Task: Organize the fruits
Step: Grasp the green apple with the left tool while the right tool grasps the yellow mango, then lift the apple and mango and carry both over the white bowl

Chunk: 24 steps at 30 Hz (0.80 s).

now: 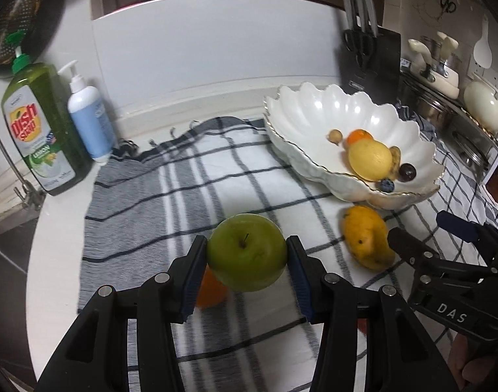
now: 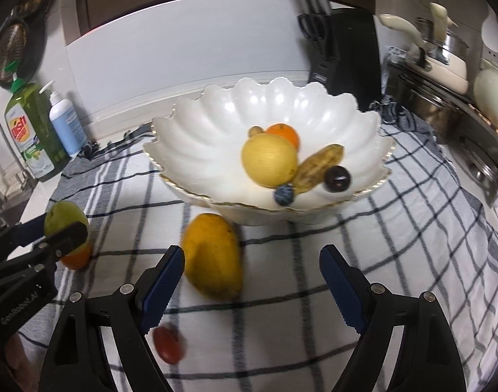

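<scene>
1. One green apple (image 1: 247,251) up in my left claw, the only apple out here.
2. One mango (image 2: 213,254) on the cloth.
3. Two oranges: one in the bowl (image 2: 283,134), one on the cloth under the apple (image 1: 211,289).
4. One lemon (image 2: 268,160), in the bowl.
5. One blueberry (image 2: 284,194), one dark round fruit (image 2: 337,179), one spotted yellow piece (image 2: 317,168) and one small brown fruit (image 2: 256,130).
6. One small red fruit (image 2: 168,344) near my right claw.
7. One scalloped white bowl (image 2: 196,150).
8. Two pump bottles: green dish soap (image 1: 41,124) and a white one (image 1: 90,121).
9. One checked cloth (image 1: 144,202), one knife block (image 1: 374,62).
</scene>
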Tool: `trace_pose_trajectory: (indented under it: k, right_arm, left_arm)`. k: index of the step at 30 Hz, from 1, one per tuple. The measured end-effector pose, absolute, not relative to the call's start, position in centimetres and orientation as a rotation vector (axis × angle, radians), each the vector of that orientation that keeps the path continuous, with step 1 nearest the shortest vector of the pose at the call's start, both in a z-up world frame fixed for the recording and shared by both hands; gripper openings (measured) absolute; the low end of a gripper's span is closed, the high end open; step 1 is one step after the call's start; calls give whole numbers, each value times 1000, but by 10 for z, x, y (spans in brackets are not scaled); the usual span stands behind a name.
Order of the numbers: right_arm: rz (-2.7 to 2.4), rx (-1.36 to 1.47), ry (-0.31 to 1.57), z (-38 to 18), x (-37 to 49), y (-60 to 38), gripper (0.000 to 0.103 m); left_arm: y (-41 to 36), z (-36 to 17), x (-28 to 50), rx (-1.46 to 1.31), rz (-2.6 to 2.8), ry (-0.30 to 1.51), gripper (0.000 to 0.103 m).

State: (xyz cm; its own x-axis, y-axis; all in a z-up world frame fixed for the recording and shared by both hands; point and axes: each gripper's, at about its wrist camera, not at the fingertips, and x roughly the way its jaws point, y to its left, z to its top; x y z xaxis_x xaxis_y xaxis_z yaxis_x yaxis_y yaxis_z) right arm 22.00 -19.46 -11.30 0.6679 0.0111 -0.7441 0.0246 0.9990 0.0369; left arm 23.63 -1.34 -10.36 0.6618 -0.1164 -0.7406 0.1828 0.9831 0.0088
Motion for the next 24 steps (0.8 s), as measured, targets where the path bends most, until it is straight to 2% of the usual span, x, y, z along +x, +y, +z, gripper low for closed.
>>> trace_pose_trajectory:
  k: [13, 18, 20, 24]
  right_arm:
    - [35, 31, 890, -135, 244, -166, 84]
    - [44, 41, 925, -144, 250, -167, 71]
    - [47, 44, 940, -148, 252, -167, 58]
    - [39, 36, 942, -152, 252, -168, 52]
  left_arm:
    - [14, -99, 243, 63, -138, 814, 48]
    - [12, -101, 245, 62, -146, 818, 48]
    - [11, -103, 246, 64, -147, 821, 48]
    - [10, -105, 246, 66, -148, 828, 48]
